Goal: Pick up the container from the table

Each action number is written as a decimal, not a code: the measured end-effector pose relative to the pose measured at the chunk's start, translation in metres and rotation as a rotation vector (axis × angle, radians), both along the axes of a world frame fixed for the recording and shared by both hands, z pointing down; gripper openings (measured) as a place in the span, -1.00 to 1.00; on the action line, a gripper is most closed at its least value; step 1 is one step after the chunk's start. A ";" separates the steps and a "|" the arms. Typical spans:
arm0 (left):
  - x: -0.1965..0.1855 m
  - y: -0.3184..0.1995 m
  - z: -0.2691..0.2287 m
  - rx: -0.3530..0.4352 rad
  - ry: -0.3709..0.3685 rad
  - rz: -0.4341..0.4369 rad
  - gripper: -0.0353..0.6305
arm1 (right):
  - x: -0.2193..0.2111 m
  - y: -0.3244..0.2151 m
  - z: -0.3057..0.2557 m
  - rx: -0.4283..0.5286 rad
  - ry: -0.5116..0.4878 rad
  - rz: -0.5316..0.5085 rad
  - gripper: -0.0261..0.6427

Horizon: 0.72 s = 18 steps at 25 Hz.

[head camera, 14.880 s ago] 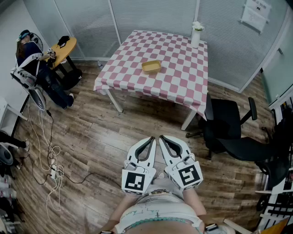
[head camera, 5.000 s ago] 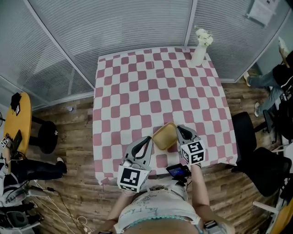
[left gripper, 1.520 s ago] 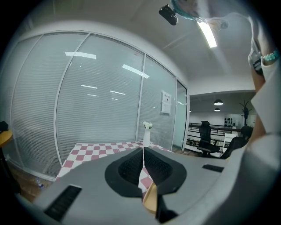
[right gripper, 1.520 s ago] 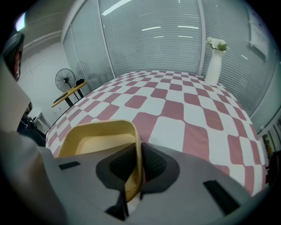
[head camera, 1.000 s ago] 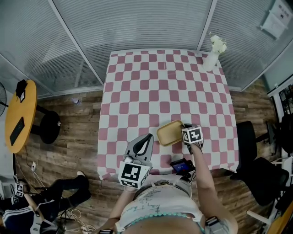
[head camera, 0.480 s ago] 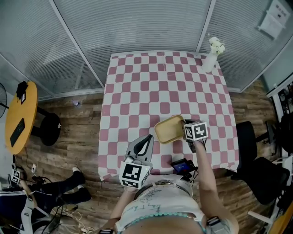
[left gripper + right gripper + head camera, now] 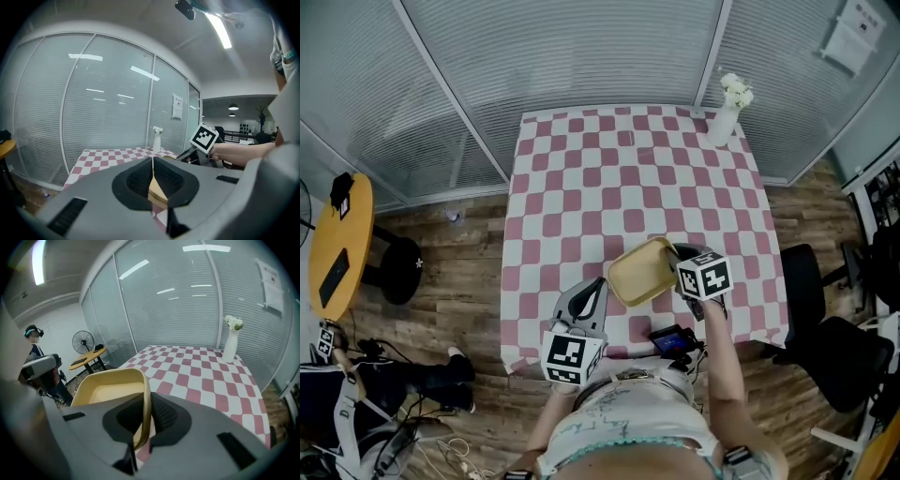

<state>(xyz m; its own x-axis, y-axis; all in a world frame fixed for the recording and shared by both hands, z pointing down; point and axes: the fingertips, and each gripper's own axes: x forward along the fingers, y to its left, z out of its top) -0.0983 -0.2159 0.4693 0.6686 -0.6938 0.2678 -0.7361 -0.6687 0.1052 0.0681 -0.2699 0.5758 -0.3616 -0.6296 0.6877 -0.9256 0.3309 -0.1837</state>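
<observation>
This is looking like an office meeting room. Glass partitions (image 7: 581, 56) with shut blinds are walling it in, and a printed notice (image 7: 848, 37) is hanging on one pane. A black swivel chair (image 7: 830, 349) is standing on the wood floor (image 7: 459, 309) beside a table (image 7: 581, 187) wearing a checked cloth, with a vase (image 7: 722, 120) sitting at its far corner. Strip lights (image 7: 220, 28) are running along the ceiling — and past the glass, a wider hall (image 7: 248, 119) is showing. A fan (image 7: 80, 341) and a round side table (image 7: 333, 248) are standing off to one side.
</observation>
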 end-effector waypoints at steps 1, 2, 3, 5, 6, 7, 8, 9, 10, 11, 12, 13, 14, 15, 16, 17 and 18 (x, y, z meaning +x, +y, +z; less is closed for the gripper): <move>-0.003 -0.001 0.001 -0.004 -0.002 -0.007 -0.84 | -0.001 0.002 -0.003 0.005 0.000 -0.002 -0.87; -0.006 -0.002 0.003 -0.007 -0.004 -0.014 -0.84 | -0.003 0.005 -0.006 0.011 0.001 -0.002 -0.87; -0.009 -0.003 0.003 -0.008 -0.007 -0.021 -0.84 | -0.004 0.007 -0.009 0.016 0.000 0.000 -0.87; -0.015 -0.005 0.005 -0.007 -0.014 -0.033 -0.84 | -0.006 0.012 -0.015 0.030 -0.006 0.005 -0.87; -0.018 -0.005 0.006 -0.006 -0.018 -0.037 -0.84 | -0.008 0.015 -0.019 0.038 -0.011 0.009 -0.87; -0.020 -0.005 0.007 -0.006 -0.021 -0.041 -0.84 | -0.009 0.017 -0.022 0.046 -0.018 0.012 -0.87; -0.022 -0.005 0.008 -0.005 -0.024 -0.045 -0.84 | -0.011 0.019 -0.025 0.053 -0.023 0.015 -0.87; -0.024 -0.005 0.009 -0.005 -0.025 -0.049 -0.84 | -0.012 0.022 -0.028 0.061 -0.027 0.019 -0.87; -0.025 -0.005 0.010 -0.003 -0.026 -0.052 -0.84 | -0.013 0.024 -0.031 0.070 -0.029 0.022 -0.87; -0.026 -0.005 0.010 -0.001 -0.026 -0.054 -0.84 | -0.014 0.026 -0.035 0.079 -0.030 0.024 -0.87; -0.027 -0.005 0.010 0.001 -0.027 -0.057 -0.84 | -0.015 0.028 -0.039 0.088 -0.030 0.024 -0.87; -0.028 -0.004 0.011 0.003 -0.028 -0.059 -0.84 | -0.016 0.029 -0.043 0.098 -0.030 0.024 -0.87; -0.029 -0.004 0.011 0.003 -0.030 -0.061 -0.84 | -0.017 0.031 -0.048 0.108 -0.030 0.022 -0.87; -0.031 -0.004 0.012 0.003 -0.033 -0.064 -0.84 | -0.019 0.032 -0.052 0.119 -0.032 0.021 -0.87; -0.032 -0.003 0.012 0.002 -0.036 -0.067 -0.84 | -0.020 0.034 -0.057 0.129 -0.034 0.020 -0.87; -0.034 -0.003 0.013 0.002 -0.039 -0.070 -0.84 | -0.022 0.035 -0.062 0.141 -0.037 0.019 -0.87; -0.036 -0.003 0.014 0.001 -0.041 -0.074 -0.84 | -0.024 0.036 -0.066 0.154 -0.040 0.020 -0.87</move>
<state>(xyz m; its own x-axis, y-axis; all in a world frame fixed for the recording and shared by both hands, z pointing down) -0.1347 -0.2186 0.4831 0.6040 -0.7410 0.2934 -0.7871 -0.6124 0.0736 0.0443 -0.2336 0.5093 -0.3735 -0.7339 0.5674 -0.9251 0.3401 -0.1691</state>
